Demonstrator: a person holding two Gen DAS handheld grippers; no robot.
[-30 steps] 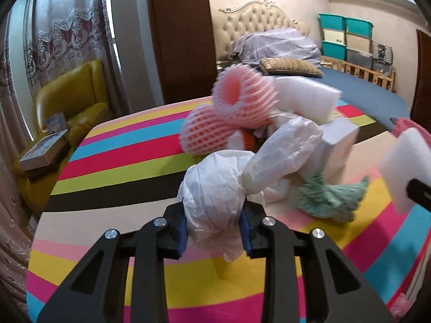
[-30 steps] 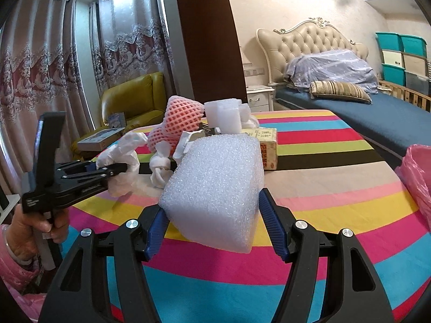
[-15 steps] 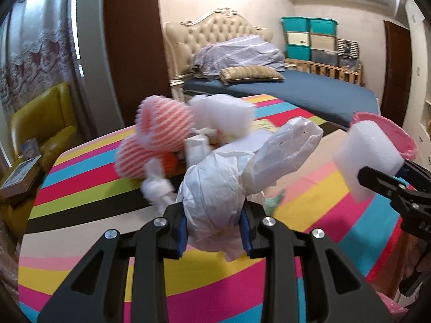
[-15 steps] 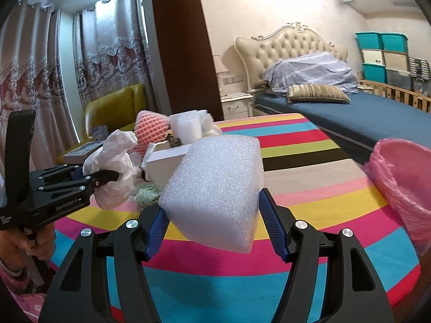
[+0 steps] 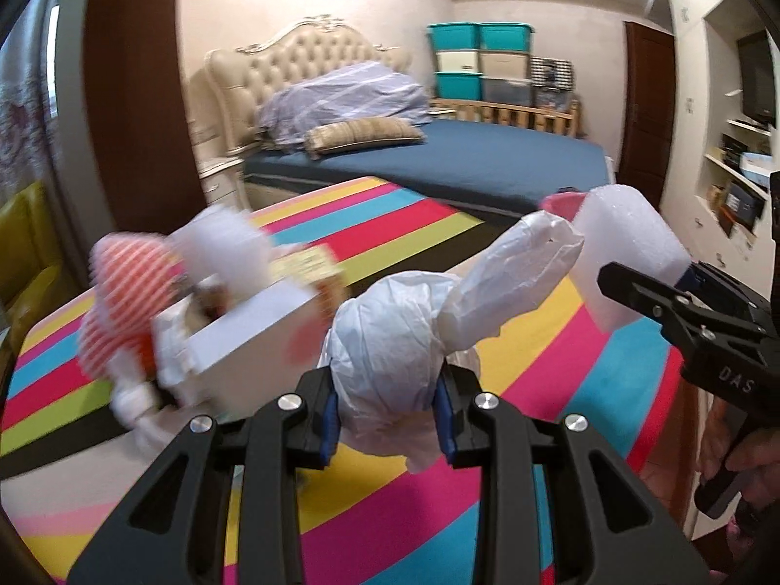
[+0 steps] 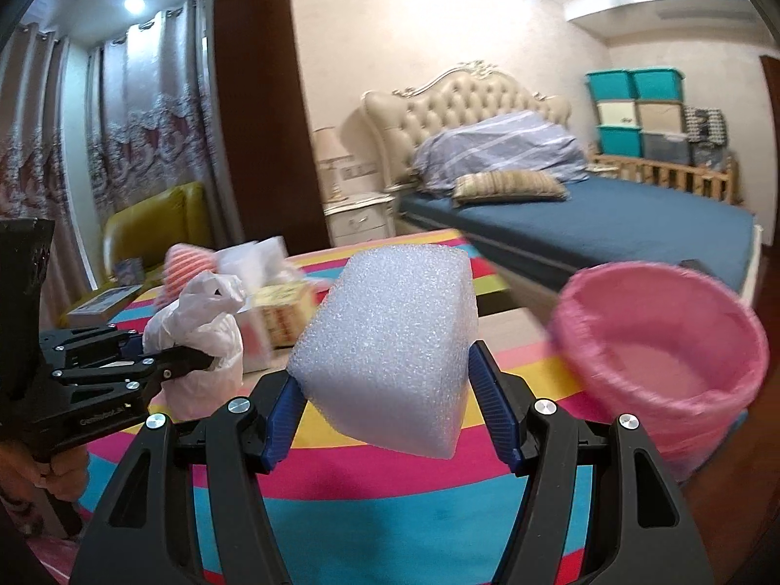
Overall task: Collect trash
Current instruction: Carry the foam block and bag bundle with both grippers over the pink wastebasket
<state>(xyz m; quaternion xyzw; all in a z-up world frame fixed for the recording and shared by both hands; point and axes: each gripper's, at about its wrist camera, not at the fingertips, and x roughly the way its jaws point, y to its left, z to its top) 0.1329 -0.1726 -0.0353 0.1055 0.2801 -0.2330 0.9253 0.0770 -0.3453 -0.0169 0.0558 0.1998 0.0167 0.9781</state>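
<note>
Clamping a white foam block (image 6: 390,346), the right gripper (image 6: 387,407) hangs over the striped tablecloth (image 6: 390,512) — beside it the left gripper (image 5: 387,417) pinches a crumpled white plastic bag (image 5: 390,356). Just right stands the pink-lined bin (image 6: 658,341); further left, more trash — netting, boxes — sits piled.

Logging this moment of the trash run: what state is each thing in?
Left gripper: shut on the crumpled white bag, lifted.
Right gripper: shut on the white foam block, lifted.
Pink-lined bin: open, upright.
White box: on the striped table, open-topped.
</note>
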